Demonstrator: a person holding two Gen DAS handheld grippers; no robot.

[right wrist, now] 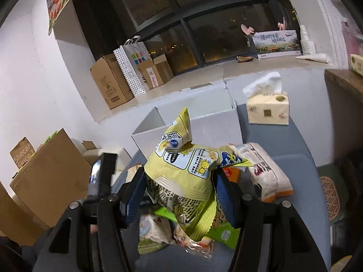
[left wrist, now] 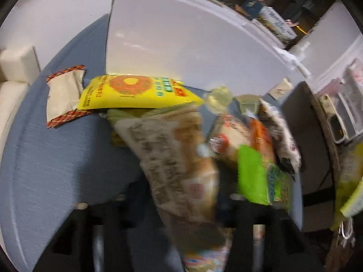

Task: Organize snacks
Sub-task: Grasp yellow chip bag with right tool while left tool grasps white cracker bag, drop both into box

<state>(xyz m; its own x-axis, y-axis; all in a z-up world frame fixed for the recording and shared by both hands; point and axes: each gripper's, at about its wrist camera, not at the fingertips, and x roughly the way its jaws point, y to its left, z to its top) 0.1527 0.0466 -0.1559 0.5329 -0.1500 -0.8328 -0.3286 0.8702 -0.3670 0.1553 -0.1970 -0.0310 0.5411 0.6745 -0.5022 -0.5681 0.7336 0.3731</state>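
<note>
Right gripper (right wrist: 179, 192): fingers part-closed, clamped on a pale yellow puffed snack bag (right wrist: 181, 165). The bag stands lifted above the pile, with the open white box (right wrist: 145, 131) behind it at 12 o'clock.

Left gripper (left wrist: 181, 206): a beige printed snack bag (left wrist: 172, 158) runs between the fingers. Frame is blurred, so I can't tell whether the pads are pressing it.

Handling, my read: air-filled foil bags, light, soft and crushable, with a slick film. Pinch at the crimped seam or a corner, not the belly.

Count, left view:
- 1 yellow packet (left wrist: 136, 93) on the blue table (left wrist: 56, 170) at 11 o'clock
- 1 beige packet with patterned ends (left wrist: 63, 95) at 10 o'clock
- 1 green packet (left wrist: 254, 174) at 3 o'clock

Count, right view:
- 1 tissue pack (right wrist: 267, 111) at 1 o'clock
- 1 white-and-orange bag (right wrist: 265, 170) at 3 o'clock

The rest of the pile overlaps, so no count there.
</note>
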